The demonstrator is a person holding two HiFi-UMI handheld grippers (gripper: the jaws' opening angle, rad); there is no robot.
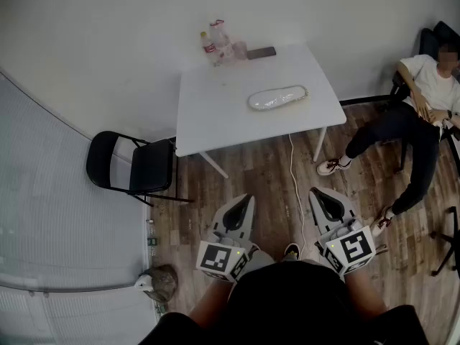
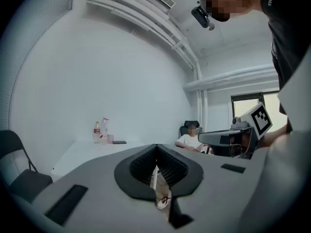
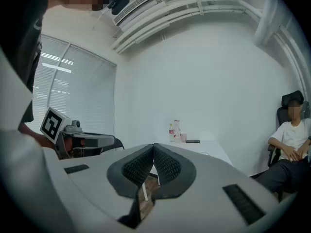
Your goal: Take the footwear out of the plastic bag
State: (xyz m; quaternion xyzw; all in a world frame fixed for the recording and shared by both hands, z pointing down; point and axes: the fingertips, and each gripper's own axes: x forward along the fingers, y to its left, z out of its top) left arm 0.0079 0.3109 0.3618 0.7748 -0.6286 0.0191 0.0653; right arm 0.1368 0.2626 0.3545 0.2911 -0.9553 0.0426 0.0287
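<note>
A clear plastic bag (image 1: 278, 97) with pale footwear inside lies flat on the white table (image 1: 215, 113), toward its right side. Both grippers hang well short of the table, close to my body, over the wooden floor. My left gripper (image 1: 247, 201) is shut with nothing between its jaws, and so is my right gripper (image 1: 317, 193). In the left gripper view the closed left gripper (image 2: 156, 147) points toward the table (image 2: 82, 152); the bag is hidden behind it. In the right gripper view the closed right gripper (image 3: 154, 146) also faces the table (image 3: 206, 146).
Bottles (image 1: 215, 43) and a dark phone (image 1: 261, 52) stand at the table's far edge. A black folding chair (image 1: 133, 167) is left of the table. A person (image 1: 424, 99) sits at the right, legs stretched out. A white cable (image 1: 296, 185) runs across the floor.
</note>
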